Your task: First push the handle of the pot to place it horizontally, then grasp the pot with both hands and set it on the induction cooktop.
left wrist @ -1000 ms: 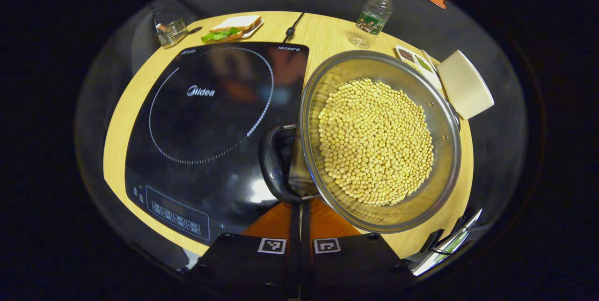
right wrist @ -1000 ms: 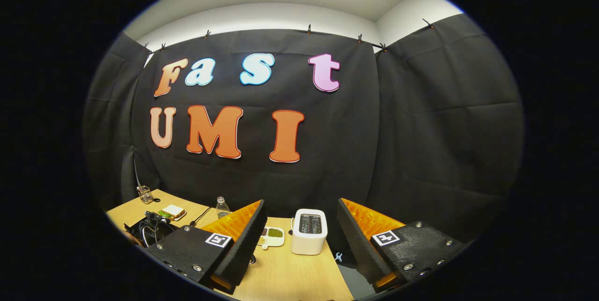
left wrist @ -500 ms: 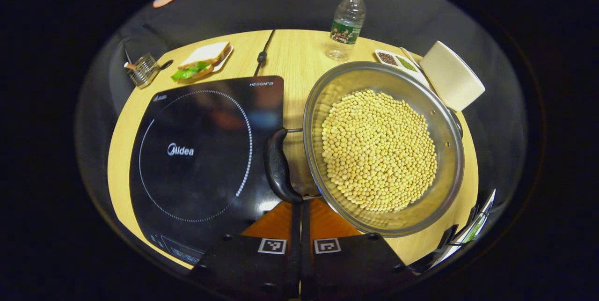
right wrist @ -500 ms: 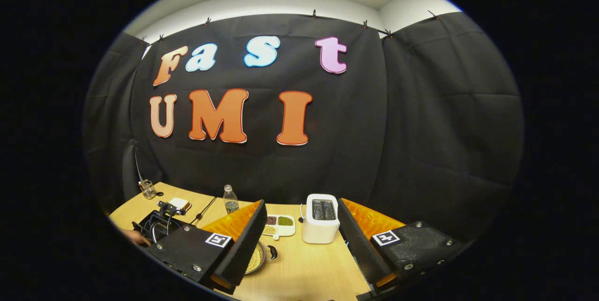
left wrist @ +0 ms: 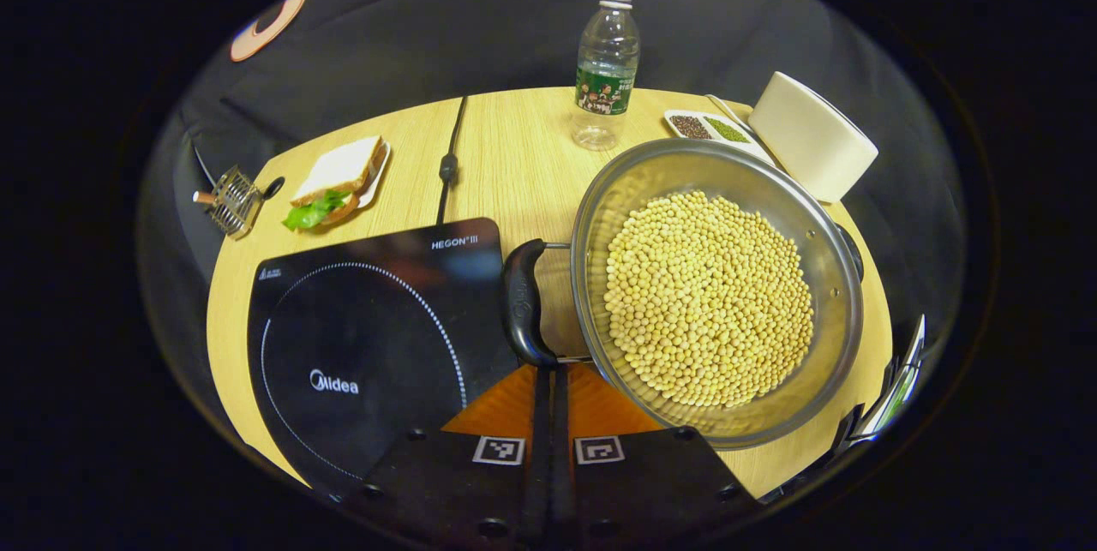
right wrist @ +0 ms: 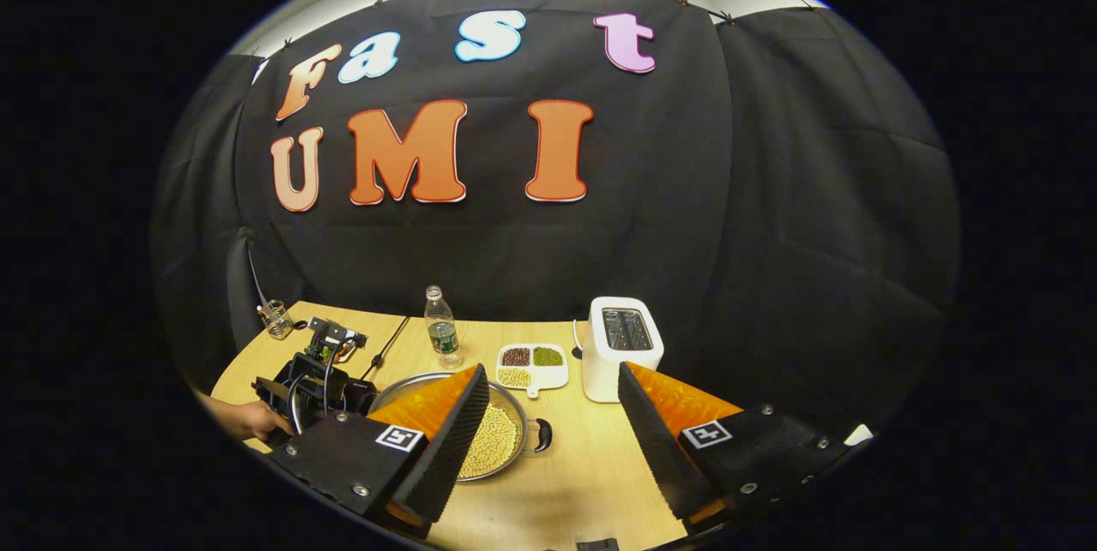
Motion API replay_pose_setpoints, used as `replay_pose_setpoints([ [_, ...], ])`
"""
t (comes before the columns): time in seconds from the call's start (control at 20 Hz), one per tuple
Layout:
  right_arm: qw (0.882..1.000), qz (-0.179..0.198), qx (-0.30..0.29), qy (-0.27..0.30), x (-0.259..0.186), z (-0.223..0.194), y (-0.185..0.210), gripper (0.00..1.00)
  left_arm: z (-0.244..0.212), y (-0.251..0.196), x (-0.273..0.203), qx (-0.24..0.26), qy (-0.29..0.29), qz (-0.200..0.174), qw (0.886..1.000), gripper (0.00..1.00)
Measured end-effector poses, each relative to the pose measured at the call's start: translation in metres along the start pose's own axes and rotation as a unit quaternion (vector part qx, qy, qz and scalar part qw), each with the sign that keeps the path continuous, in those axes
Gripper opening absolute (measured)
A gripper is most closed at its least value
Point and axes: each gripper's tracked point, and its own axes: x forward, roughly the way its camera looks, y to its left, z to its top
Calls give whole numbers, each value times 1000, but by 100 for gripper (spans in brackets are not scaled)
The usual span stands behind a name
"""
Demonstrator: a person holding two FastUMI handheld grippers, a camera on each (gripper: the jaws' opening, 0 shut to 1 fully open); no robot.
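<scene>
Here the left gripper [left wrist: 549, 380] is pressed together; right gripper [right wrist: 553, 401] spread, hiding part of the pot [right wrist: 506, 440].

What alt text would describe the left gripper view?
The left gripper, fingers shut, points at the black handle of a steel pot full of yellow beans, beside an induction cooktop on a wooden table.

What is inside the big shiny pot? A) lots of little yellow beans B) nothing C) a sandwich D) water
A, because the left gripper view shows the pot heaped with small round yellow beans, while the sandwich sits apart on its own plate across the table.
</scene>
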Motion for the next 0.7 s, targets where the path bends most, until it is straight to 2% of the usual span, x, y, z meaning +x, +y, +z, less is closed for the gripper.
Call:
replay_pose_setpoints([
  [0.1, 1000, -7, 5, 19, 4, -11, 10, 94, 1, -1, -2, 8, 1, -14, 1000, 8],
  [0.35, 998, -23, 20, 63, 11, -38, 29, 94, -1, -3, -31, 20, -21, -84, 996, 8],
  [0.5, 996, -20, 28, 78, 16, -47, 39, 95, 7, -2, -49, -17, -30, -129, 991, 14],
  [0.55, 996, -15, 26, 83, 20, -49, 41, 95, 9, 2, -51, -32, -32, -133, 990, 19],
  [0.65, 995, 1, 18, 95, 32, -56, 44, 95, 18, 13, -53, -61, -45, -124, 989, 43],
  [0.7, 994, 11, 15, 103, 41, -58, 44, 94, 20, 18, -54, -75, -49, -118, 989, 62],
])
